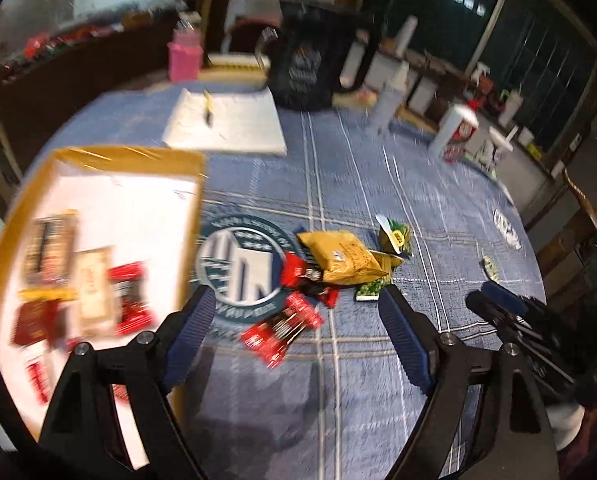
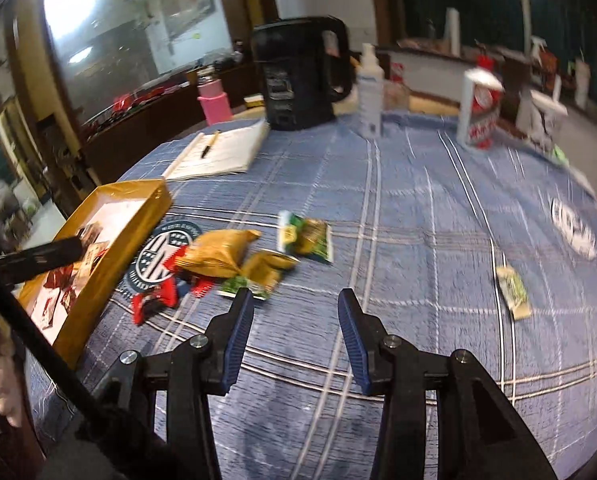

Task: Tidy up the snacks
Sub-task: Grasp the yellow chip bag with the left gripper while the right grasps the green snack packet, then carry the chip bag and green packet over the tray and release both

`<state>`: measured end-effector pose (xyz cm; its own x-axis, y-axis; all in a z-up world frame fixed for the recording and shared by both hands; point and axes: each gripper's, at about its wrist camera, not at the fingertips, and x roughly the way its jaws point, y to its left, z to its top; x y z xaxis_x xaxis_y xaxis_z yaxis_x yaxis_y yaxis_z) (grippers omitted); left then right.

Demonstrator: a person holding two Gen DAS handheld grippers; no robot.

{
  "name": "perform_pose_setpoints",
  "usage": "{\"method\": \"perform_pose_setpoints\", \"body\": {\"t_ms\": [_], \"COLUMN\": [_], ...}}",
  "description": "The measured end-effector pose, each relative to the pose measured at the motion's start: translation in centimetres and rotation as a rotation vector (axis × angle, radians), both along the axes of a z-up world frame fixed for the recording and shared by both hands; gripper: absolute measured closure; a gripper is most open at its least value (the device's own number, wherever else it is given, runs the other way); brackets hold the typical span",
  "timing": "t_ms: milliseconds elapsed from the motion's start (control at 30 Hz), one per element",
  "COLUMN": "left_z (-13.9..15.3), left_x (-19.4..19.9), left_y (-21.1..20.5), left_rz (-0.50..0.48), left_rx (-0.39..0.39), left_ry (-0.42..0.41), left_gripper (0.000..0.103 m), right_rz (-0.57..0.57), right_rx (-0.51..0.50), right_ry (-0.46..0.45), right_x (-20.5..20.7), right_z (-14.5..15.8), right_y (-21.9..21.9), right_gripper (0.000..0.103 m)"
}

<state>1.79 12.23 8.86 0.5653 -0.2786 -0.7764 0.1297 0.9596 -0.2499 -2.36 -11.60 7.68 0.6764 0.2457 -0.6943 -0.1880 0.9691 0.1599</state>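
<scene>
Motion blur smears the packets inside the yellow tray (image 1: 126, 156) left of the left gripper (image 1: 296, 298), their labels unreadable, and the frame edge cuts the tray's near corner. Ahead of the right gripper (image 2: 296, 300), red wrappers (image 2: 154, 300) sit partly hidden under a yellow snack bag (image 2: 218, 258). The bottle (image 2: 478, 114) beyond blurs, its print illegible. The lone packet (image 2: 514, 290) off to the right is too soft to identify.

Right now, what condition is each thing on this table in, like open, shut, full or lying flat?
left gripper: open, empty
right gripper: open, empty
yellow box: lidless, some packets inside
yellow pouch: puffed, lying on the loose pile
red packets: loose on the cloth
green packet: flat
lone packet: flat, apart from the pile
notebook: open, pen on it
kettle: upright, lid down
</scene>
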Motion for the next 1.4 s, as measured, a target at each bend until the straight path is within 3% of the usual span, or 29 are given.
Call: {"method": "perform_pose_setpoints", "body": {"t_ms": [100, 267, 400, 500, 533, 567, 600, 867, 933, 1033, 1200, 1267, 1333, 1400], "left_z": [-1.7, -3.5, -5.5, -6.5, -6.7, -6.7, -6.5, -4.5, -3.8, -3.0, -3.9, -4.5, -5.2, -5.8], "left_x": [3.5, 7.0, 8.1, 7.9, 7.6, 7.3, 6.7, 3.3, 2.6, 2.0, 2.5, 2.8, 3.4, 3.7], "left_y": [-1.6, -4.8, -7.6, -8.4, -8.6, -8.6, -8.7, -7.2, -6.6, -6.0, -5.7, -6.0, -6.6, -7.2], "left_rz": [-0.004, -0.013, -0.052, -0.065, -0.074, -0.085, -0.1, -0.149, -0.148, -0.147, -0.133, -0.134, -0.138, -0.146], "left_rx": [-0.007, 0.036, 0.175, 0.225, 0.23, 0.231, 0.238, 0.144, 0.114, 0.074, 0.083, 0.097, 0.125, 0.143], "left_ry": [0.066, 0.088, 0.153, 0.172, 0.168, 0.161, 0.15, 0.096, 0.083, 0.072, 0.083, 0.09, 0.093, 0.094], "left_gripper": [0.019, 0.019, 0.019, 0.02, 0.025, 0.032, 0.048, 0.048, 0.054, 0.054, 0.053, 0.047, 0.032, 0.031], "right_rz": [-0.008, 0.0, 0.001, -0.008, -0.011, -0.014, -0.016, 0.0, 0.01, 0.01, -0.005, -0.002, 0.0, -0.006], "right_rx": [0.046, 0.069, 0.075, 0.078, 0.079, 0.08, 0.08, 0.159, 0.198, 0.232, 0.161, 0.132, 0.086, 0.049], "right_ry": [0.023, 0.016, 0.012, 0.015, 0.016, 0.018, 0.019, 0.031, 0.045, 0.068, 0.097, 0.12, 0.142, 0.151], "right_x": [0.5, 0.7, 0.9, 0.9, 1.0, 1.0, 1.0, 2.5, 3.6, 6.4, 9.8, 10.6, 11.3, 11.6], "right_z": [-0.7, -0.7, -0.6, -0.8, -0.9, -1.0, -1.0, -0.9, -1.1, -1.5, -2.6, -3.4, -4.2, -5.0], "right_y": [-0.9, -1.4, -1.9, -2.3, -2.4, -2.5, -2.6, -2.8, -2.7, -1.9, 0.2, 0.9, 1.6, 2.0], "right_gripper": [0.059, 0.059, 0.059, 0.059, 0.059, 0.059, 0.059, 0.057, 0.056, 0.05, 0.05, 0.05, 0.05, 0.05]}}
